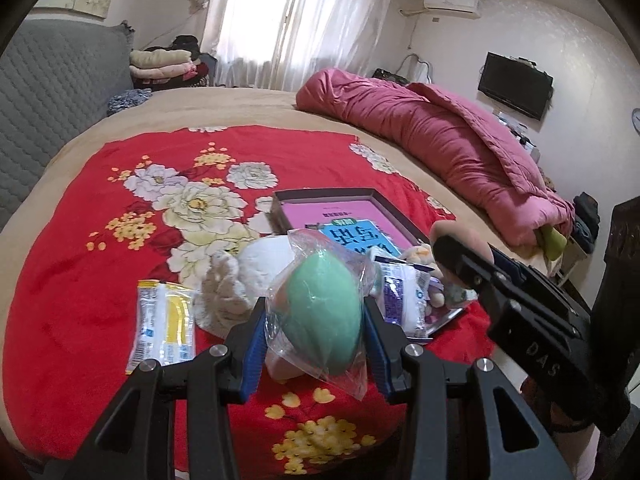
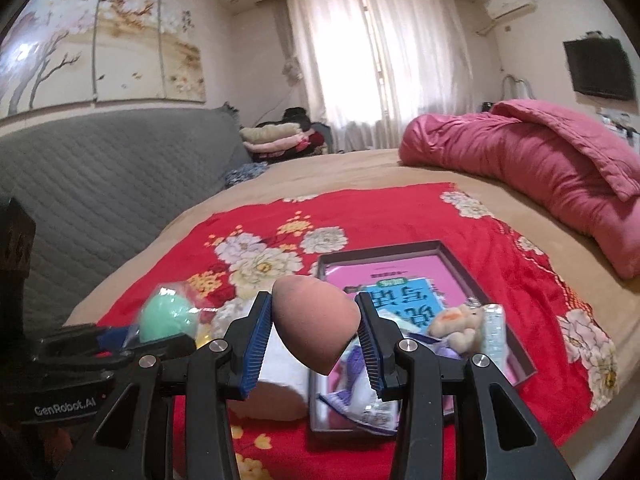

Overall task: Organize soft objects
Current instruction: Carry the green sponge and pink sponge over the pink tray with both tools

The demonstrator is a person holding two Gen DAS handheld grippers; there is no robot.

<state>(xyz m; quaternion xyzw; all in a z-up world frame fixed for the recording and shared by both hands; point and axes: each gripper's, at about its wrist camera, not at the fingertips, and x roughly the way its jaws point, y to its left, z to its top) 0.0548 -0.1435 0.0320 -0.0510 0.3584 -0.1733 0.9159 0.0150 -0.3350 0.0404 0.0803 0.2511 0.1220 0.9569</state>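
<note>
A mint-green egg-shaped sponge in clear wrap (image 1: 322, 316) is clamped by the left gripper (image 1: 316, 344), a bare pink teardrop sponge (image 2: 314, 326) by the right gripper (image 2: 312, 338), above the red floral blanket (image 1: 80, 280). Both are best lowered gently into the shallow dark box (image 2: 516, 320), avoiding the plush toy (image 2: 456, 322).

Both tools are matte black plastic with angular, open-framed linkage arms. The left gripper (image 1: 316, 334) has blue ribbed pads lining its fingers (image 1: 256, 350), and round silver screws cap the arm joints. The right gripper (image 2: 316, 336) has the same blue ribbed pads and silver screws. One housing carries raised letters "DAS", the other white lettering "GenRobot.AI".
</note>
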